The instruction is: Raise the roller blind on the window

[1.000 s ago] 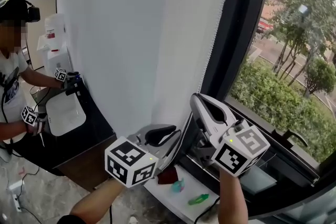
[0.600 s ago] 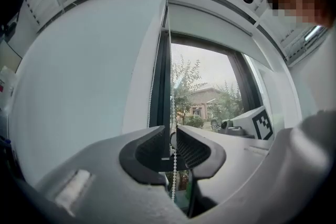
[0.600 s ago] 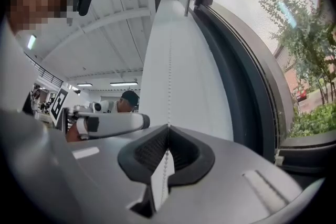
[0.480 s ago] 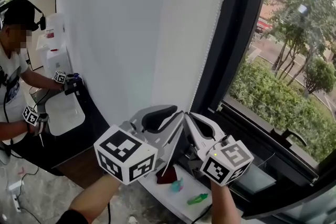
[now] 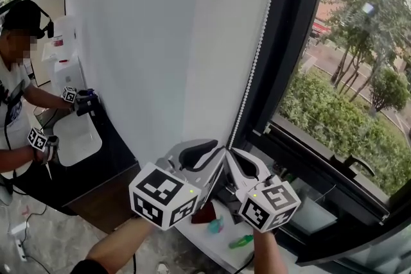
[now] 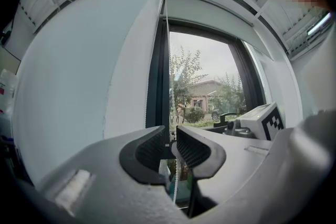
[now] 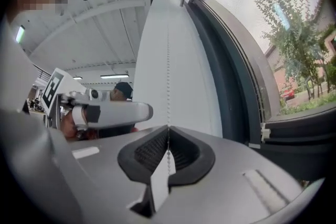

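The white roller blind (image 5: 160, 42) hangs lowered over the left part of the window. Its bead chain (image 5: 257, 54) drops along the dark frame. My right gripper (image 5: 232, 160) is shut on the bead chain (image 7: 168, 71), which comes down into the closed pads of the right gripper (image 7: 168, 134). My left gripper (image 5: 215, 157) sits close beside it. In the left gripper view the left gripper (image 6: 171, 136) stands with a gap between its pads. Its jaws have just been opening. The chain (image 6: 167, 60) runs through that gap unpressed.
A dark window frame (image 5: 289, 74) with a handle (image 5: 356, 167) stands to the right, trees beyond the glass. Below my grippers a white ledge (image 5: 199, 240) carries small red, teal and green items. At far left a person (image 5: 16, 80) works with grippers at a dark counter (image 5: 96, 163).
My right gripper has come down with the chain in its pads. The left gripper has risen a little, and the two now sit side by side.
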A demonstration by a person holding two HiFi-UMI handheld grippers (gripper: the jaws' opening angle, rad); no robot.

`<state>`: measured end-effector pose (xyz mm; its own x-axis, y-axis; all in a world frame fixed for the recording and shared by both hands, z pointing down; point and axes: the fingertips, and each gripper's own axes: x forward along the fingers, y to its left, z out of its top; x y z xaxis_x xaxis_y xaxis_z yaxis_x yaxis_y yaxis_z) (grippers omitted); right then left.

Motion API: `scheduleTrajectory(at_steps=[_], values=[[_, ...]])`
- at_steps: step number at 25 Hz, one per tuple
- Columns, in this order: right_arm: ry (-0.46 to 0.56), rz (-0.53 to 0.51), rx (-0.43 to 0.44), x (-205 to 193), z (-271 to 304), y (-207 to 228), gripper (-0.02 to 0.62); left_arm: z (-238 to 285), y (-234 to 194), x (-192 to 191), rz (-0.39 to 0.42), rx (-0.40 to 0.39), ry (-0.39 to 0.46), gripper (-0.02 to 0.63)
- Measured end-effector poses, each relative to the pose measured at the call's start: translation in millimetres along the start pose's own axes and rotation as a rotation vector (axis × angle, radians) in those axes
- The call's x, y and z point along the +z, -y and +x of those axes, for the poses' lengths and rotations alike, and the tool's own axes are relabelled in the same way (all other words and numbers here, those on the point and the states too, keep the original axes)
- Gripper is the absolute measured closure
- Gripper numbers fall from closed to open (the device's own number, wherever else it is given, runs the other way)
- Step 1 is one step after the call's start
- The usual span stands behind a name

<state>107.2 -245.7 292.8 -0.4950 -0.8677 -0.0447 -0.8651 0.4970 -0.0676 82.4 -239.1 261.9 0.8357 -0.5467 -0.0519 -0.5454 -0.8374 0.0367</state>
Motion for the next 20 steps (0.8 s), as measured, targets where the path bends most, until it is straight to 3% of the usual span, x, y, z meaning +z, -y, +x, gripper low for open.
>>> scheduleTrajectory(at_steps=[5, 9, 16, 20], values=[[0.051, 0.007, -0.102, -0.9, -16.8, 9.2, 0.581, -1.9, 2.7, -23.5, -0.028, 0.017, -0.026, 0.534], [0.014, 0.007, -0.163, -22.3, -28.6, 11.3, 0.571, -8.4, 4.5, -36.4, -0.033, 0.052, -0.037, 0.534], [-0.034, 0.042, -0.197, -48.5, -47.2, -1.4, 0.571, -18.8, 15.9, -69.0, -0.03, 0.096, -0.084, 0.537], [-0.065, 0.022, -0.23, -57.7, -56.7, -9.5, 0.572, -25.6, 22.6, -87.9, -0.025, 0.125, -0.11, 0.581]])
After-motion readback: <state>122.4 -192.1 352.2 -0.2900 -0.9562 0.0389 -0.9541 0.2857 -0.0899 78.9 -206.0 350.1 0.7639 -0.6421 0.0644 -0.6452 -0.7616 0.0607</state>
